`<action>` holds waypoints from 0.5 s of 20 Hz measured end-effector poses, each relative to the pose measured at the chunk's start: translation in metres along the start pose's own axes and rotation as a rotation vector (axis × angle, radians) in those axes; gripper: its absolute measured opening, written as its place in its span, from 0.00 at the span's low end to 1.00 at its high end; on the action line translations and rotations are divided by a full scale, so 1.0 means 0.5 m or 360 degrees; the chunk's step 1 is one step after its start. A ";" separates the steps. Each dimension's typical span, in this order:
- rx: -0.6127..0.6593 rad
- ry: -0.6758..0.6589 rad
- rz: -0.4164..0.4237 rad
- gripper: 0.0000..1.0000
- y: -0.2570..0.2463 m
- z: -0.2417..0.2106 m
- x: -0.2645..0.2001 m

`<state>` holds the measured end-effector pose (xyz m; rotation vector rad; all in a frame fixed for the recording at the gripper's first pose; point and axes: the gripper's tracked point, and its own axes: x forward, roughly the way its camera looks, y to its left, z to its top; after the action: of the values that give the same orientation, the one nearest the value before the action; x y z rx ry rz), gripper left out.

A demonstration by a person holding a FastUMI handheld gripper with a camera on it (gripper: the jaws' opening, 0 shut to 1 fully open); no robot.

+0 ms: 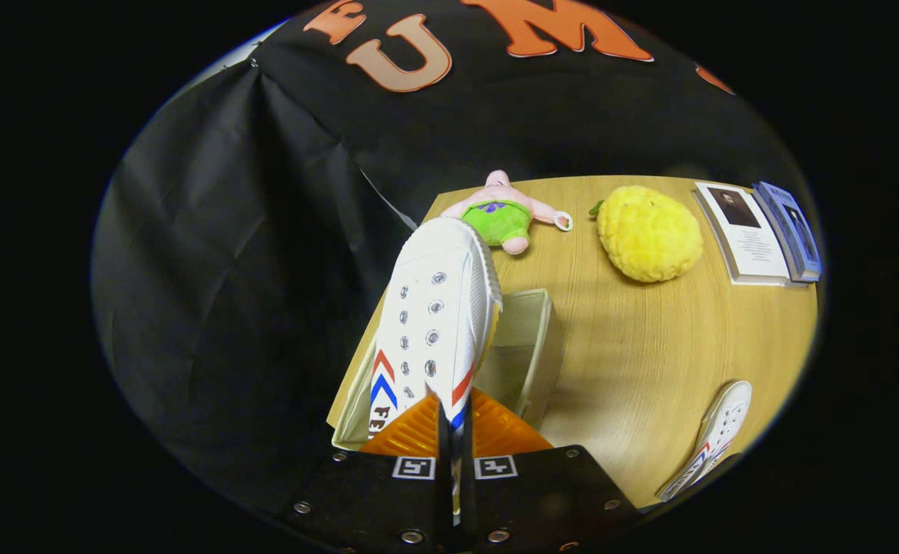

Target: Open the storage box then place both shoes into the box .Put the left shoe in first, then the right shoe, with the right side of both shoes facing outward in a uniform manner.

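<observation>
My gripper [454,431] is shut on a white canvas shoe [434,323] with red and blue chevrons, both fingers pressing on its heel end. The shoe sticks forward from the fingers, toe pointing away, held in the air above the open storage box [534,346]. That pale translucent box sits on the wooden table [649,354] just beneath and to the right of the held shoe. A second white shoe [714,438] of the same kind lies on the table far off to the right of the fingers.
Beyond the box lie a pink plush toy with green shorts [503,211] and a yellow plush pineapple [647,233]. Booklets [757,231] rest at the table's far right corner. The table's left edge runs right beside the box, with black cloth behind.
</observation>
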<state>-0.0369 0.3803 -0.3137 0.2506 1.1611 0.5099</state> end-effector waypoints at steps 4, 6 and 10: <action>-0.0173 0.0101 -0.0054 0.04 0.016 -0.032 0.038; -0.0285 0.0125 -0.0124 0.06 0.011 -0.041 0.052; -0.0415 0.0122 -0.0084 0.22 0.013 -0.052 0.065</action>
<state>-0.0526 0.4004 -0.3471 -0.0248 1.1589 0.6220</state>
